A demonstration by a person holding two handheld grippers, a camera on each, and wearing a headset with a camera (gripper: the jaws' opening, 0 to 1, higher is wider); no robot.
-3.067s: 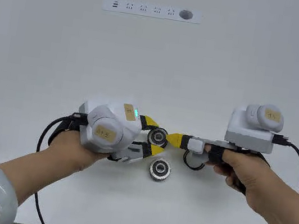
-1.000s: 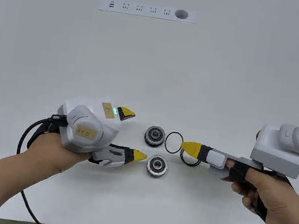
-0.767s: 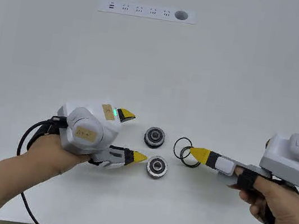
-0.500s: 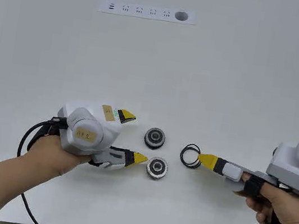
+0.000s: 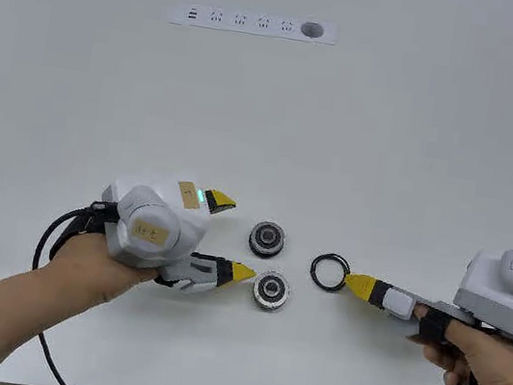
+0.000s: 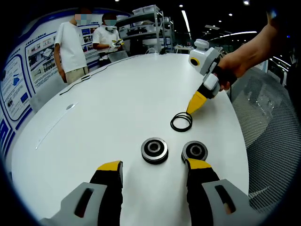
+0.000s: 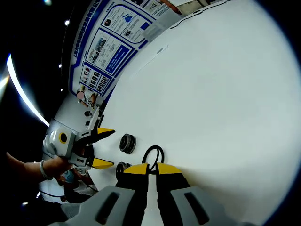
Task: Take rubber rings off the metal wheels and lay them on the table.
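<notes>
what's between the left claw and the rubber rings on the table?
Far wheel and near wheel sit between left claw and rubber rings, seen in head view.

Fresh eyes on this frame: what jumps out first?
Two metal wheels sit on the white table between the grippers. Black rubber rings lie just right of them, with the right gripper at their edge, jaws together. The left gripper hangs wide open left of the wheels.
</notes>
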